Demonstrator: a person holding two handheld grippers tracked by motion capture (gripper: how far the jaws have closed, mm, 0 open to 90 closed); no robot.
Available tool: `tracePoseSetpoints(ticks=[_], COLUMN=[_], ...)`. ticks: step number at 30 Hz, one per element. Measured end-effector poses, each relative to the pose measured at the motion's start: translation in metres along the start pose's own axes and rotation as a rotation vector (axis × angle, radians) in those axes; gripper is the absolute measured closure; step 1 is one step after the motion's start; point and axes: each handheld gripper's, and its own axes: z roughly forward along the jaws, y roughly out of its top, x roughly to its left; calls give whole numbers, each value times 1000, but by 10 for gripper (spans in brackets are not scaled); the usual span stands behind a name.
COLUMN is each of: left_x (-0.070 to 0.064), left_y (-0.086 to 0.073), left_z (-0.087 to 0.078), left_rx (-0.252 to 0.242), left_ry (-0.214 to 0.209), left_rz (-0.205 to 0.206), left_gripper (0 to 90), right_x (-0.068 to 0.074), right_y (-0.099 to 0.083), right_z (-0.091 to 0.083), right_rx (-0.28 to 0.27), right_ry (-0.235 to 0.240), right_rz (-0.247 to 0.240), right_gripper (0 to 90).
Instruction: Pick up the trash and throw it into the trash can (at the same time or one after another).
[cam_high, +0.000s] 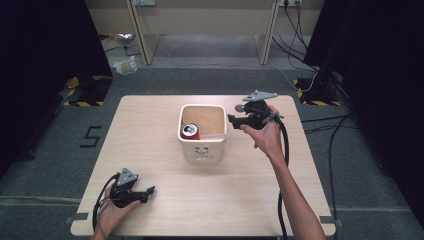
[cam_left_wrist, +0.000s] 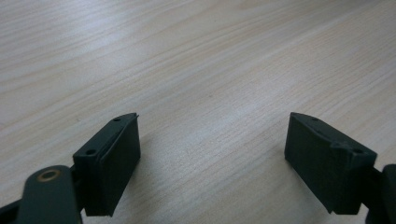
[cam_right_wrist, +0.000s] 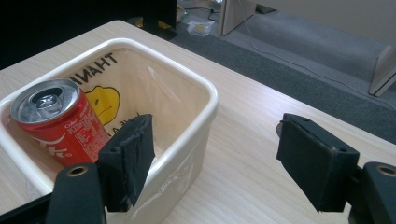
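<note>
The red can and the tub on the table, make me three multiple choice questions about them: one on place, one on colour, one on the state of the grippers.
1. Where is the red can?
A. Inside the cream tub, against one wall
B. On the table beside the tub
C. Held in the left gripper

2. What colour is the can's top?
A. Gold
B. Silver
C. Black

3. How do the two grippers stand?
A. Both shut
B. Right gripper shut on the can, left open
C. Both open, holding nothing

Answers:
1 A, the can stands within the tub's rim in the high view and the right gripper view.
2 B, the right gripper view shows a silver lid above the red body.
3 C, the left gripper has only bare table between its jaws, and the right one's jaws stand wide apart beside the tub.
</note>
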Motion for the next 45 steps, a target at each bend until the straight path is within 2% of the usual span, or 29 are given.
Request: tracePoseSetpoints(ticks=[14, 27, 38, 45], left_x=[0, 0, 0, 0], left_y=[0, 0, 0, 0], left_z=[0, 0, 0, 0], left_rx=[-1, -5, -3, -2], left_ry=[0, 1, 1, 1], left_rz=[-2, -1, -1, -1], left_gripper=[174, 174, 174, 174], right_x=[-10, -18, -22, -21], right_y=[-13, -32, -44, -51], right_z=[-14, -23, -30, -35], right_rx=[-28, -24, -41, -54], right_ry=[-9, -18, -23, -23], right_rz=[15, 32, 34, 25], right_gripper=[271, 271, 271, 221])
